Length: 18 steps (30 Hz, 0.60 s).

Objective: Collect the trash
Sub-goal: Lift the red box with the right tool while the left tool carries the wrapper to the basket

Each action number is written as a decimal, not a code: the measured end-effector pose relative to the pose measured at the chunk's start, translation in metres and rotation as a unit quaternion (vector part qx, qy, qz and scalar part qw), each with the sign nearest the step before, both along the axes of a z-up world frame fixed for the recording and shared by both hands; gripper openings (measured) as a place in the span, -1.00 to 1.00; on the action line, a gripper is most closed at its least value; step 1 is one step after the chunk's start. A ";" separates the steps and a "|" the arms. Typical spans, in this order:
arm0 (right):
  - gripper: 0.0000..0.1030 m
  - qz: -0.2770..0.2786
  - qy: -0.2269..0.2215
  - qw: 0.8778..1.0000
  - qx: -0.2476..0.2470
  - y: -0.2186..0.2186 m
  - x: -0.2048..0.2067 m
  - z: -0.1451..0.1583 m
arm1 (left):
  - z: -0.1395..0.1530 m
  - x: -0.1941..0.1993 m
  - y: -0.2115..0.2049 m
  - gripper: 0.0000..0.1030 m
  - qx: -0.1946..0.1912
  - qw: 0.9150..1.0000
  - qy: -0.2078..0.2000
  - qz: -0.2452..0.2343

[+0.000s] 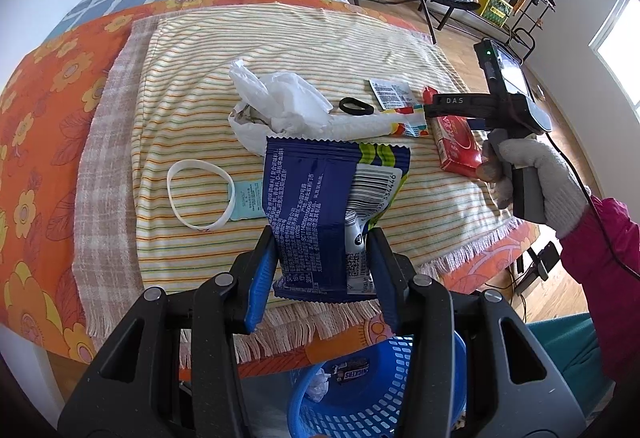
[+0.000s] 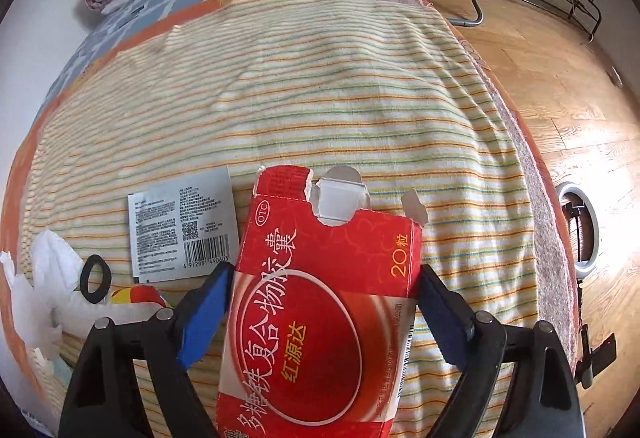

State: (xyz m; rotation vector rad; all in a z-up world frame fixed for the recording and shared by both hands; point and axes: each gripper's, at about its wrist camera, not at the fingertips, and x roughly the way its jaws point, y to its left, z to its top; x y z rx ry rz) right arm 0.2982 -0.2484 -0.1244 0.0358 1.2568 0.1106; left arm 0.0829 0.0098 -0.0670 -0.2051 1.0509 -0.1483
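Tissue and black ring behind left gripper pinching blue wrapper, right gripper clamping red box (torn).

One dark blue foil snack wrapper; one red cardboard medicine box; one crumpled white plastic bag; one long white wrapper with coloured ends; one flat silver-white printed sachet; one small pale blue sachet. Rings, two: one white silicone wristband and one black elastic hair tie. One blue perforated plastic basket holding one brown Snickers wrapper; two black grippers with blue pads, left and right.
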 end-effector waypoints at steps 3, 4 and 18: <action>0.74 0.008 -0.007 1.000 -0.002 -0.002 -0.006 0.007 | 0.002 -0.002 0.001 -0.11 -0.001 1.000 -0.002 -0.001; 0.74 0.010 -0.012 1.000 -0.004 -0.003 -0.008 0.011 | 0.003 -0.003 0.000 -0.11 -0.001 1.000 -0.004 -0.001; 0.71 0.066 -0.123 0.990 0.001 -0.014 -0.086 0.090 | 0.022 -0.032 -0.018 -0.11 0.005 0.999 -0.025 -0.019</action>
